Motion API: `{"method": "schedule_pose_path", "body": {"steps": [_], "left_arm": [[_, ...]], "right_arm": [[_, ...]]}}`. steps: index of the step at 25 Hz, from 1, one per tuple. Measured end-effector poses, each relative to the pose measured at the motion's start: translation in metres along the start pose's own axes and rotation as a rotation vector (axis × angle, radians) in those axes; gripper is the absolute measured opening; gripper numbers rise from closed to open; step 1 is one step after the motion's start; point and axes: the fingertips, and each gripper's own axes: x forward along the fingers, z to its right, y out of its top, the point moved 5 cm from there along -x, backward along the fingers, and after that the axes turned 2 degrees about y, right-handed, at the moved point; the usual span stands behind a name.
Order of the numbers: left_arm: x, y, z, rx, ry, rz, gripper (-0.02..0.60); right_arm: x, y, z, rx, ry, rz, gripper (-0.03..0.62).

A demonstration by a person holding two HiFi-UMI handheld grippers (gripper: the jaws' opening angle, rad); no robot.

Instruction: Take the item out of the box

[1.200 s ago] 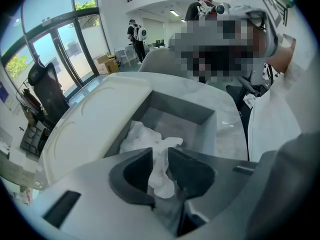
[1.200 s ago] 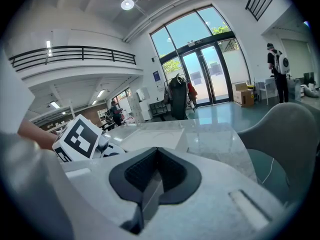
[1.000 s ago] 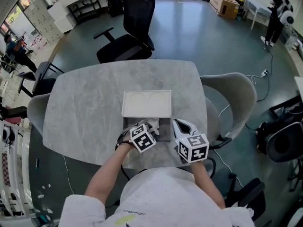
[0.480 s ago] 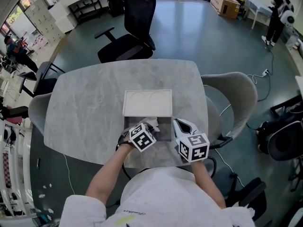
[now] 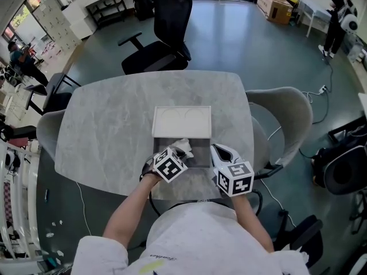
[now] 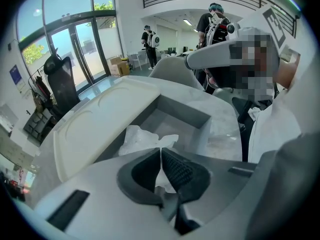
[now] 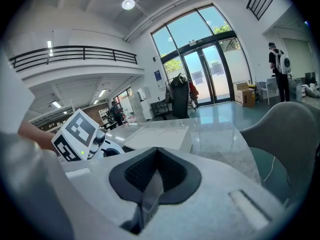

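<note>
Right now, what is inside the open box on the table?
A crumpled white wrapping lies in the grey box; the left gripper has its jaws shut on it. The rest of the box floor is bare. Whatever lies under the wrapping is covered.

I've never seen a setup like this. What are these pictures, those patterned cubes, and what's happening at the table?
No robot here: a person at a table holds a hand-held gripper in each hand; the patterned cubes are part of those. The overhead picture comes from a camera on the person's head. The other two come from cameras on each gripper, looking along its jaws. On the table is an open white box, its lid lying flat beyond it. The left hand-held gripper is shut on a crumpled white item at the box's edge. The right hand-held gripper is shut and empty, beside the box.
</note>
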Motion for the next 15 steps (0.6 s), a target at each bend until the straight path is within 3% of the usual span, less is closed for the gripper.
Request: {"method": "schedule_pose_path", "body": {"steps": [15], "left_arm": [[-0.038,-0.007,0.009,-0.002,0.059,0.069,0.017]], "right_arm": [[-0.01,-0.004,-0.033,-0.024,0.023,0.009,0.005]]}}
